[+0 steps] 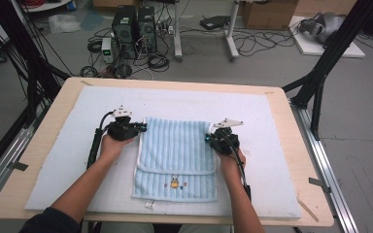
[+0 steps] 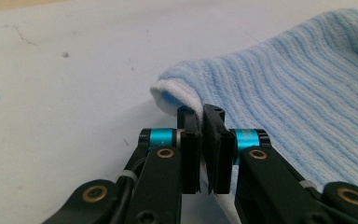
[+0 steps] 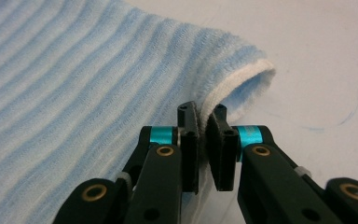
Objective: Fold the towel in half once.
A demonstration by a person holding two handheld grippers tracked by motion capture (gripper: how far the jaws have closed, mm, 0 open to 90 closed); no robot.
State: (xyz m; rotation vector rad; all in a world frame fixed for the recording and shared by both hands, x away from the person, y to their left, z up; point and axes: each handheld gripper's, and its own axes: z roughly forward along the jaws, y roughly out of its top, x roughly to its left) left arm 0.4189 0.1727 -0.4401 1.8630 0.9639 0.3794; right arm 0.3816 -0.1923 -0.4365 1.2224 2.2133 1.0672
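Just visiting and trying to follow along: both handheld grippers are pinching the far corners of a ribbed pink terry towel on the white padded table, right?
Nearly. The ribbed terry towel is light blue with white edging, not pink, as the high view shows. The rest holds: the left gripper and right gripper each pinch a far corner of it on the white padded table.

Beyond the wooden bench with its white mat, the grey floor carries two black computer towers, tangled cables and a cardboard box.
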